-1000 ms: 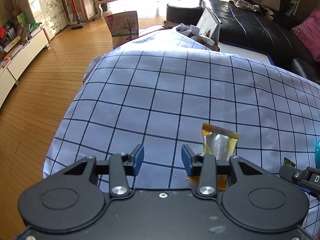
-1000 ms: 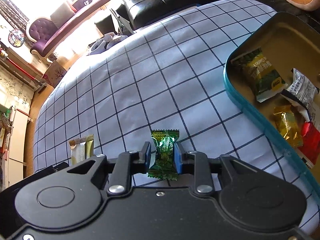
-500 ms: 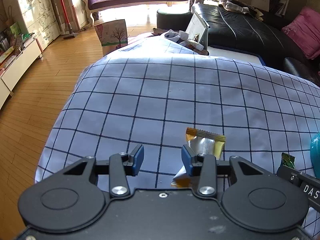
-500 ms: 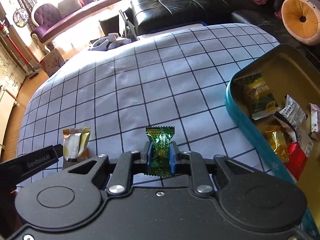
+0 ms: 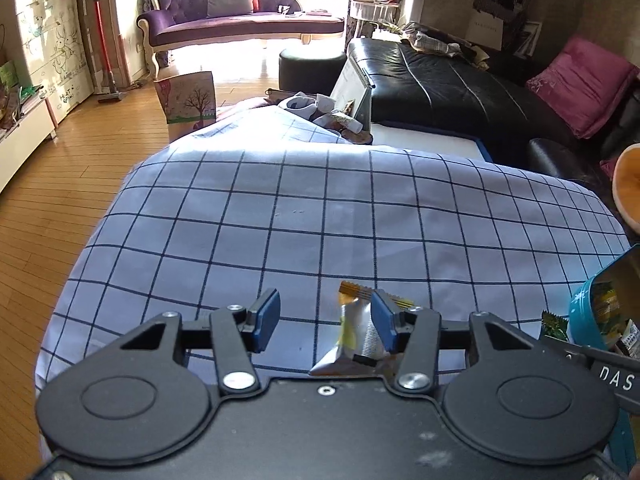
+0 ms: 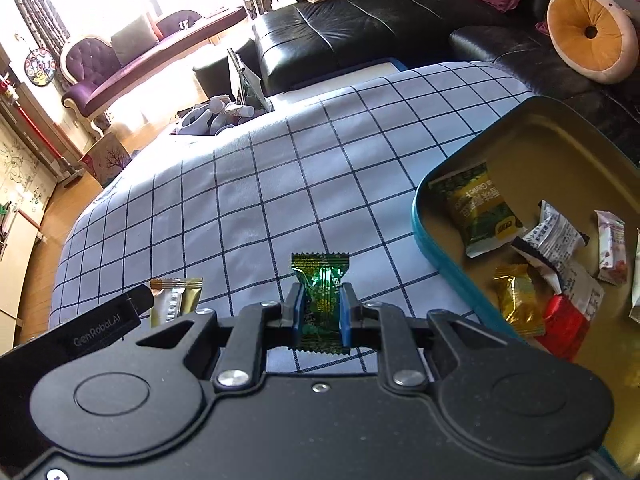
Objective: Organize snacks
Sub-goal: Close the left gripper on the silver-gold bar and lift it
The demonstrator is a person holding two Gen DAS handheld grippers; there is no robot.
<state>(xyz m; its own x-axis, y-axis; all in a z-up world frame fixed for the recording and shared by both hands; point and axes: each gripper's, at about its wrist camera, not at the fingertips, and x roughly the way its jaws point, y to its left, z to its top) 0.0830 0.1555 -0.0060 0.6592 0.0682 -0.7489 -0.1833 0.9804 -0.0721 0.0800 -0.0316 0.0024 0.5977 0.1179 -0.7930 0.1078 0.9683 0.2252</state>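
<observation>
My right gripper (image 6: 320, 312) is shut on a green candy packet (image 6: 320, 280), held just above the checked cloth. To its right stands a teal tin (image 6: 436, 252) with a gold inside and several wrapped snacks in it. A gold and silver packet (image 5: 356, 332) lies between the opening jaws of my left gripper (image 5: 325, 320). It rests against the right pad with its near end crumpled and tipped up, and the left pad stands well clear of it. The same packet (image 6: 176, 300) shows in the right wrist view, beside a black finger (image 6: 132, 304) of the left gripper.
The blue checked cloth (image 5: 280, 220) covers the table and drops to a wood floor on the left. Socks, cups and a propped stand (image 5: 340, 108) crowd the far end. A black sofa (image 6: 360, 36) and a round orange cushion (image 6: 588, 32) lie beyond.
My right gripper closed on the green candy and lifted it slightly. My left gripper's jaws widened and shifted right, so the gold packet now sits between them against the right pad.
</observation>
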